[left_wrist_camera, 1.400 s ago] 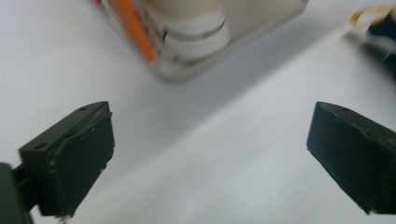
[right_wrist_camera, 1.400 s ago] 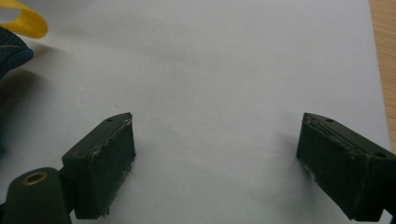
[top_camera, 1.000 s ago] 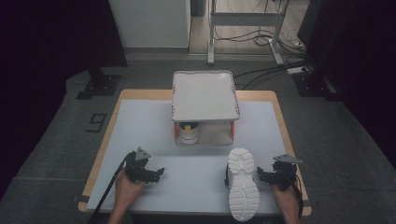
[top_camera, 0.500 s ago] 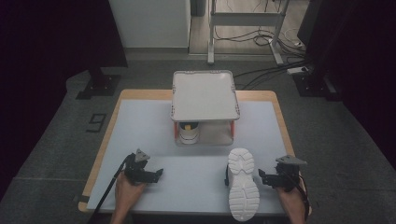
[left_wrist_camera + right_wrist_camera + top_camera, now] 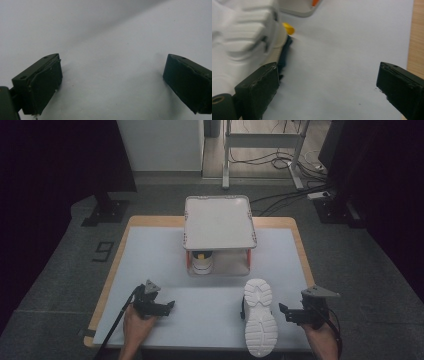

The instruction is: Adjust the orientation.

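Note:
A white shoe (image 5: 259, 322) lies near the table's front edge with its tread facing up; in the right gripper view the same shoe (image 5: 244, 37) is blurred at the left, with a yellow bit (image 5: 288, 28) by it. My right gripper (image 5: 283, 311) is just right of the shoe, pointing at it, and is open (image 5: 328, 87) with nothing between its jaws. My left gripper (image 5: 170, 306) rests at the front left, also open (image 5: 112, 82) over bare white mat. A second shoe (image 5: 202, 262) stands under a small rack (image 5: 218, 222).
The rack has a white top tray and orange legs and stands at the table's middle back. The white mat (image 5: 150, 255) covers a wooden table whose edge (image 5: 417, 30) runs close to my right gripper. Cables trail from both grippers toward the person's hands.
My right gripper has drifted slightly right and toward the table's near edge, a little away from the shoe. The left gripper and both shoes have stayed put.

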A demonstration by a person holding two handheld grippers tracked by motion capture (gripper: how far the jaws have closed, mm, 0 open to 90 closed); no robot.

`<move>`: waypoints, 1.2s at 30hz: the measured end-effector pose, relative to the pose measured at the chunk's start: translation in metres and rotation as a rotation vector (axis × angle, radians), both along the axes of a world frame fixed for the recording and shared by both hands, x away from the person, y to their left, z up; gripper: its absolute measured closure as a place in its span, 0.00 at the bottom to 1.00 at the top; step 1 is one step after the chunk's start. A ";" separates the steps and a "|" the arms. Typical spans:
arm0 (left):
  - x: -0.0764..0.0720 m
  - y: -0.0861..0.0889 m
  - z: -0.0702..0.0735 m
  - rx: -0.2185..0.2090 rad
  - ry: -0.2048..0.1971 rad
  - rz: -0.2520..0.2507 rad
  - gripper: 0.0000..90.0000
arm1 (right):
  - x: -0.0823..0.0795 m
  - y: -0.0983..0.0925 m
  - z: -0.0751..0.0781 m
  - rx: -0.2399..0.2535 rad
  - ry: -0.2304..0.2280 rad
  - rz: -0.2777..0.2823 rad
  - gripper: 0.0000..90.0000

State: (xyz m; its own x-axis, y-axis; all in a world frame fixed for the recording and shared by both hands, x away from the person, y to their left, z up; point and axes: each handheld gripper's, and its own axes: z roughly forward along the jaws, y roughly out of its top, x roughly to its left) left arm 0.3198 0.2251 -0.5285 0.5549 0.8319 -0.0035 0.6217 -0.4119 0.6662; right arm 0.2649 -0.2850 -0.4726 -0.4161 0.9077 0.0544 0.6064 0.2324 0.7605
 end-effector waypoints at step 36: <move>0.000 0.000 0.000 -0.001 0.000 0.000 0.02 | 0.001 -0.035 -0.004 -0.046 0.015 -0.134 0.10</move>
State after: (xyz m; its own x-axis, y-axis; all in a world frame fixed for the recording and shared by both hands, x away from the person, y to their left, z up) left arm 0.3196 0.2251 -0.5285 0.5547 0.8320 -0.0040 0.6216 -0.4112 0.6668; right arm 0.2660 -0.3204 -0.4763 -0.2905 0.9567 0.0171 0.6458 0.1829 0.7413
